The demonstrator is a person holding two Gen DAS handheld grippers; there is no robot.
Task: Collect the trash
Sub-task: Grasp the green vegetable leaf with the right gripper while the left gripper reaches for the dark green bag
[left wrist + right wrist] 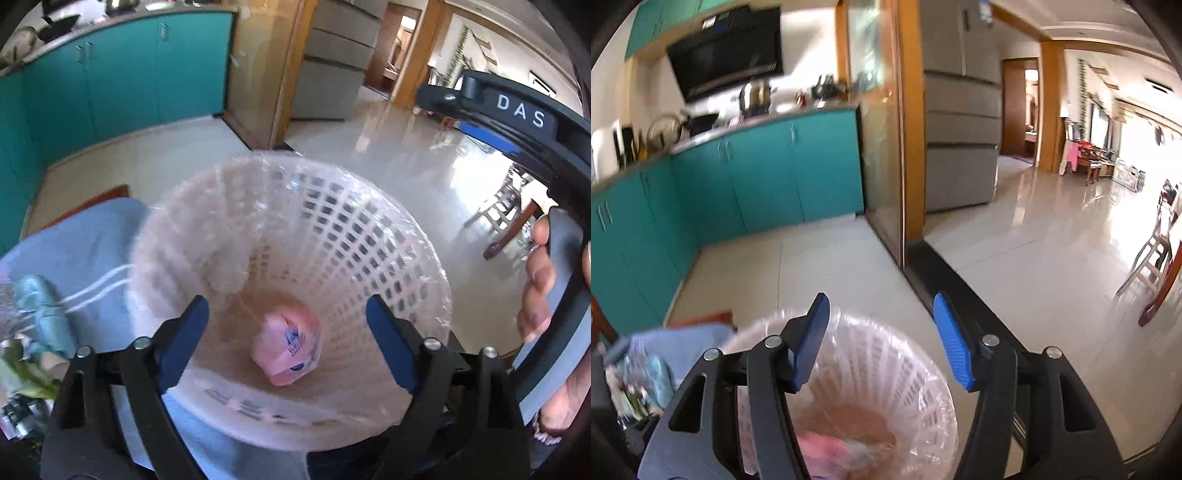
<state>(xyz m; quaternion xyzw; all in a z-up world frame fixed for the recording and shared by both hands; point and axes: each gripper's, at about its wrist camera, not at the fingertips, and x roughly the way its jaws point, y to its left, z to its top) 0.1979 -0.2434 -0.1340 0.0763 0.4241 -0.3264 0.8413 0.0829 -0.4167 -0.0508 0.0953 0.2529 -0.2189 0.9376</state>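
Glossy pale tiled floor (1027, 258) reflects bright daylight from the far room. Curved teal cabinets (757, 173) run under a cluttered grey countertop (757, 118), a black range hood (727, 51) above; a tall grey refrigerator (960, 129) stands between wooden door frames (910, 147)

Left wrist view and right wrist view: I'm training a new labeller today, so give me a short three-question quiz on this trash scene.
1. True or false: the left gripper is shut on the pink wrapper.
2. What lines the white basket? A) clear plastic bag B) newspaper C) nothing
3. In the right wrist view, is anything between the fingers of the right gripper?

Key: 1. False: it is open above the basket, and the wrapper lies at the bottom. 2. A. 3. No, it is open and empty.
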